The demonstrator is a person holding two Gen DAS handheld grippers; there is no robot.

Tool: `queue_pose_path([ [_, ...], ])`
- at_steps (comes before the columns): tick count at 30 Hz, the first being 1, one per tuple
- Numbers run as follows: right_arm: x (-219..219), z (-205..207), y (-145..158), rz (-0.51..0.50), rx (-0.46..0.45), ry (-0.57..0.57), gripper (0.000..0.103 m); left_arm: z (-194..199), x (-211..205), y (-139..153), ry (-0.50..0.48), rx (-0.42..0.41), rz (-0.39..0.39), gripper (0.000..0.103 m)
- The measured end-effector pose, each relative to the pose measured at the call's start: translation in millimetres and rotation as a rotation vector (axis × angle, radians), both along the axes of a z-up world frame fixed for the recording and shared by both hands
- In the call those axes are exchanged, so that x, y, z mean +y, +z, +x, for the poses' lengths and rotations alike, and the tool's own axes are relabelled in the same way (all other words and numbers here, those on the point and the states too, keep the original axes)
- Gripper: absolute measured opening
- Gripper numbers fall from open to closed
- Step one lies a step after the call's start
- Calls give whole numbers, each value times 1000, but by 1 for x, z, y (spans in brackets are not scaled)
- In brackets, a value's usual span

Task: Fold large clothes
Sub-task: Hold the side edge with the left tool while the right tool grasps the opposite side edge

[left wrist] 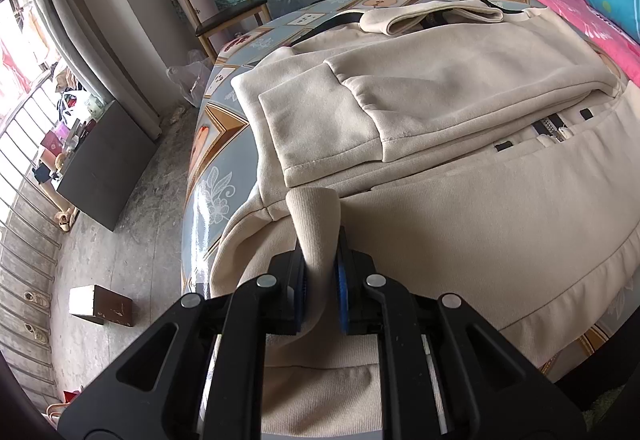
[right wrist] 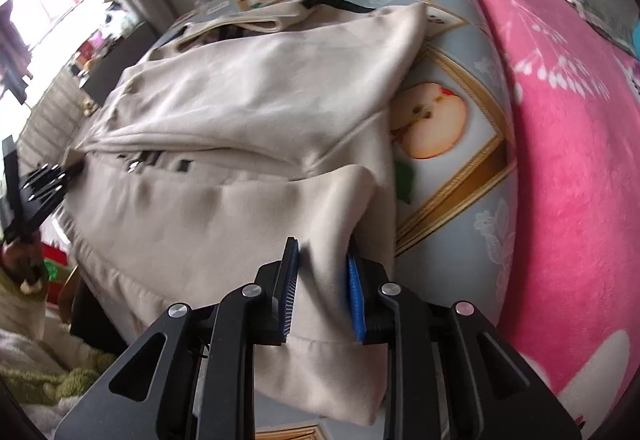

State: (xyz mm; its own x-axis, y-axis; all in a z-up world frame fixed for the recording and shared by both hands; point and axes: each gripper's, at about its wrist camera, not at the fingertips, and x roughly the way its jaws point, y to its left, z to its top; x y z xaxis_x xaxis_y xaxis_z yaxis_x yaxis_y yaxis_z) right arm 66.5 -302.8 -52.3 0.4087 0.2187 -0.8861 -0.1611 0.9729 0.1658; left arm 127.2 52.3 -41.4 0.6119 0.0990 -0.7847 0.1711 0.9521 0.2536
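We are working a cream zip-up jacket (left wrist: pixel 460 88), spread across the near half of a table covered in a fruit-print cloth (left wrist: pixel 224 120), its hem along the near edge and one sleeve already laid over the body. It looks like thick fleece: soft, limp, fairly weighty, so we judge it will sag between two holds and drag on the glossy cloth rather than slide stiffly. The ribbed hem corners seem the sound places to grip, being doubled and unlikely to slip.

Our left gripper (left wrist: pixel 322 260) is nearly closed, pinching a ridge of ribbed hem at the near-left corner. Our right gripper (right wrist: pixel 322 280) stands narrower than half-open with a fold of the jacket's right edge pressed between its blue pads (right wrist: pixel 356 296).

The left view alone shows the folded sleeve and the zip (left wrist: pixel 554 128) clearly; the right view alone shows the jacket's far-right edge, the pink blanket (right wrist: pixel 560 160) beside it, and the left gripper from outside.
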Motion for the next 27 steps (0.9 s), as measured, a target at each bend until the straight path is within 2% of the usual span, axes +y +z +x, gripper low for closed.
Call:
queue_pose_path([
  [6, 13, -1, -5, -131, -14, 1, 24, 0, 0, 0, 0, 0, 4, 12],
  [11, 44, -11, -2, -363, -77, 44, 21, 0, -1, 0, 4, 1, 10, 12],
  [12, 49, -14, -1, -400, -93, 50, 18, 0, -1, 0, 5, 1, 11, 12],
  [15, 56, -17, 7, -453, -138, 38, 10, 0, -1, -1, 8, 0, 14, 12],
  [22, 63, -16, -9, -556, -139, 34, 10, 0, -2, -1, 14, 4, 21, 12],
  [27, 66, -17, -9, -572, -142, 28, 10, 1, -1, 0, 22, 12, 12, 12],
])
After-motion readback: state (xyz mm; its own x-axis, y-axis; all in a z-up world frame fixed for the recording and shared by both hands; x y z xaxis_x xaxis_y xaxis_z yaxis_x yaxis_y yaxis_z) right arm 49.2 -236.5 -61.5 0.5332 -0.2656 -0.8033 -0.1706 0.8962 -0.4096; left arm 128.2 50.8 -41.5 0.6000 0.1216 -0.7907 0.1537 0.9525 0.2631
